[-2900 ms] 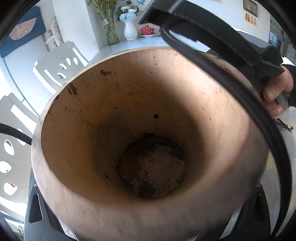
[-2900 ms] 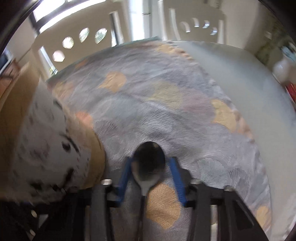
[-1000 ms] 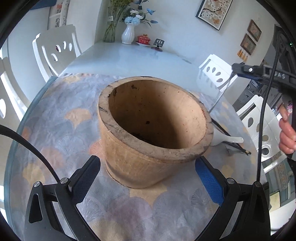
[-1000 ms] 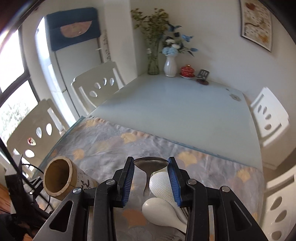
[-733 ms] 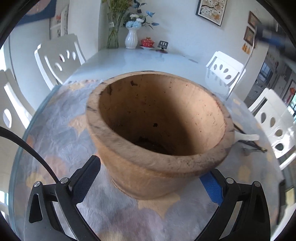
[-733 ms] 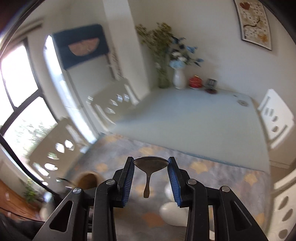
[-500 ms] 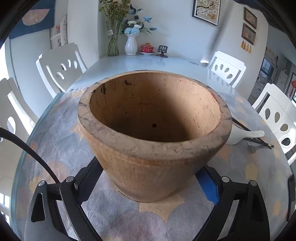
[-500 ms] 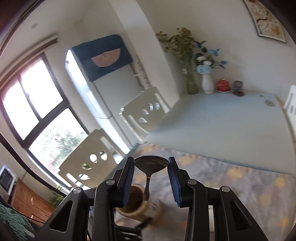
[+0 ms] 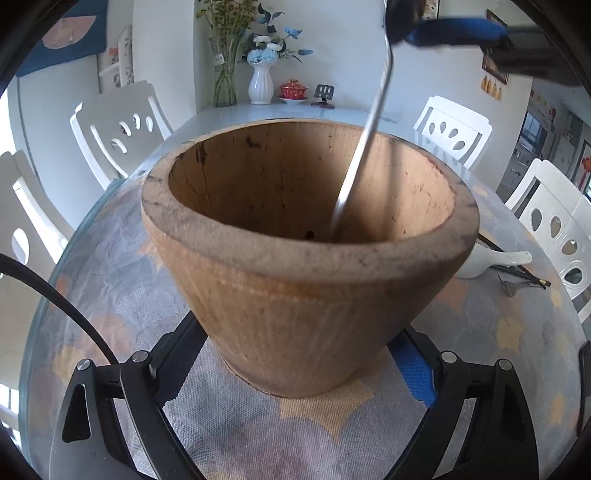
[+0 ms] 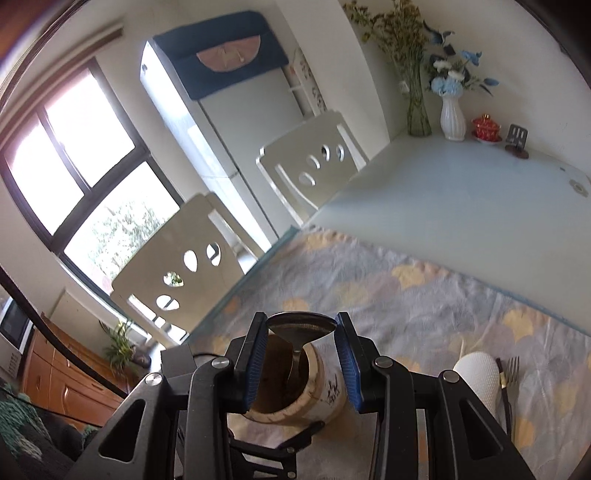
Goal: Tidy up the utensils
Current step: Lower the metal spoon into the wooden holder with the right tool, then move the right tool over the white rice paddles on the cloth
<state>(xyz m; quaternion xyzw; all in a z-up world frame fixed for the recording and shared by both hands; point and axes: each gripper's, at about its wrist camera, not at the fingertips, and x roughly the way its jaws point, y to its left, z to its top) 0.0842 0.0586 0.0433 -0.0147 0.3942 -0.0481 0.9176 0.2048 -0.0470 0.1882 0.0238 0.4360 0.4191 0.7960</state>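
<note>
A round bamboo holder stands on the patterned mat, filling the left wrist view. My left gripper is shut on its lower wall, one blue pad pressed to its right side. My right gripper is shut on the bowl of a metal spoon. The spoon's handle hangs down from the right gripper into the holder's mouth. In the right wrist view the holder sits just below the pads, painted with dark marks.
A white ceramic spoon, dark chopsticks and a fork lie on the mat to the right of the holder. White chairs ring the table. Vases stand at its far end.
My right gripper has swung left from the utensil pile to above the holder, and the spoon's handle now dips inside. My left gripper's fingers have closed in on the holder.
</note>
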